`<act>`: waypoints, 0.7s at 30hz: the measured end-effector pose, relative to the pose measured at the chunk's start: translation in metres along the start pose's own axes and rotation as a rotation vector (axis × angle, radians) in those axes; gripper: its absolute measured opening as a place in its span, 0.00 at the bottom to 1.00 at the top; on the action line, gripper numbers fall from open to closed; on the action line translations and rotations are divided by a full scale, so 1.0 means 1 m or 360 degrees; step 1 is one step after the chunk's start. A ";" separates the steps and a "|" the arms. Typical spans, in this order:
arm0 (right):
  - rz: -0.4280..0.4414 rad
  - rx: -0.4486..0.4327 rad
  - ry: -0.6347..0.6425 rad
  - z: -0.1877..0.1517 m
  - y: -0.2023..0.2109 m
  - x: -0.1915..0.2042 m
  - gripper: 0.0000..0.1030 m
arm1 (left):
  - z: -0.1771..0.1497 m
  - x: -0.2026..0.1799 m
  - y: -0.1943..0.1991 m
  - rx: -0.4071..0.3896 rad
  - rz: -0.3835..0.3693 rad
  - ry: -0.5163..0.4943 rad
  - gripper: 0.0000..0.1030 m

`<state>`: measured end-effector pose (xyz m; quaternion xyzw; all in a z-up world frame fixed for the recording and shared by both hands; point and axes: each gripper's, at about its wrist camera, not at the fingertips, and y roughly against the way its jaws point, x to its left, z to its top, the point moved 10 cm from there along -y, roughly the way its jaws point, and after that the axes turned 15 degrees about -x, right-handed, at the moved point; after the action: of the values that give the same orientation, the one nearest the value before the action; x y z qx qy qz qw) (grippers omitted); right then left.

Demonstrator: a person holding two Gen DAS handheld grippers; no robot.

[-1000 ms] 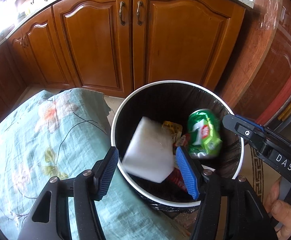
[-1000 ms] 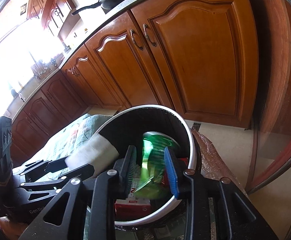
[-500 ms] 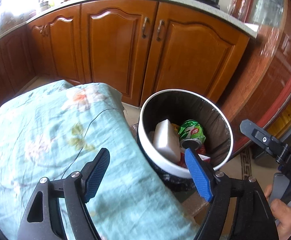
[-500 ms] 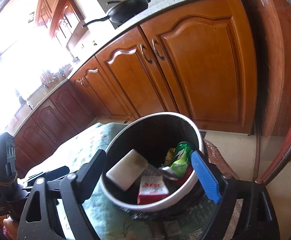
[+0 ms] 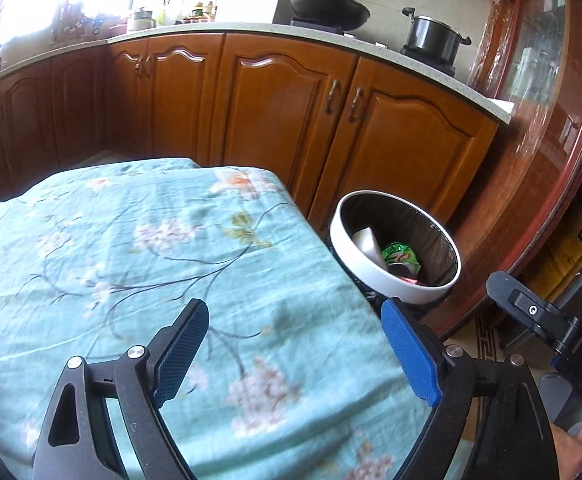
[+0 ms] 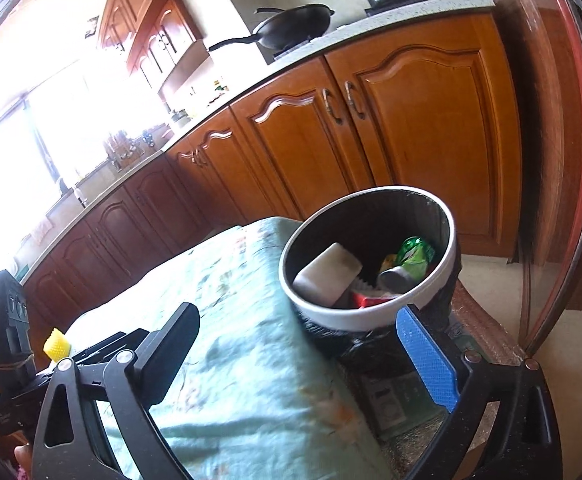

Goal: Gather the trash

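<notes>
Over the cloth (image 5: 163,264), nearest the lens, the left gripper (image 5: 291,352) hangs with jaws wide and nothing between them; a second ago it held a white sponge above the bin. The right gripper (image 6: 311,352) is likewise spread wide and empty, having let go the green can. Both have drawn back from the bin (image 6: 331,320), which stands just beside the cloth's edge. Inside it lie the sponge (image 6: 327,272), the can (image 6: 411,260) and a red packet (image 6: 367,300). Beyond stand the cabinets (image 5: 303,132). No trash shows on the cloth, so collecting looks finished, or nearly so.
</notes>
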<state>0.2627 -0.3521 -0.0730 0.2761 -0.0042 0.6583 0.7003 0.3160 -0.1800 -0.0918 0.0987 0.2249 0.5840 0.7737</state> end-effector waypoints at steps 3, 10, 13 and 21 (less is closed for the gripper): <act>0.0005 -0.0011 0.0045 -0.006 0.007 0.017 0.98 | -0.001 0.008 0.022 -0.0052 0.0045 -0.0018 0.88; 0.0021 -0.0067 0.0169 -0.004 0.024 0.052 1.00 | 0.002 0.023 0.067 -0.0199 0.0113 -0.0041 0.96; 0.0016 -0.0179 0.0238 0.004 0.038 0.066 1.00 | 0.005 0.030 0.086 -0.0290 0.0139 -0.0042 0.99; -0.0104 -0.0429 0.0433 -0.005 0.053 0.070 1.00 | -0.010 0.034 0.102 -0.0428 0.0257 -0.0164 0.99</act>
<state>0.2213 -0.2862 -0.0313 0.0883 0.0113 0.6600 0.7460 0.2313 -0.1180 -0.0660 0.0419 0.0959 0.6632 0.7411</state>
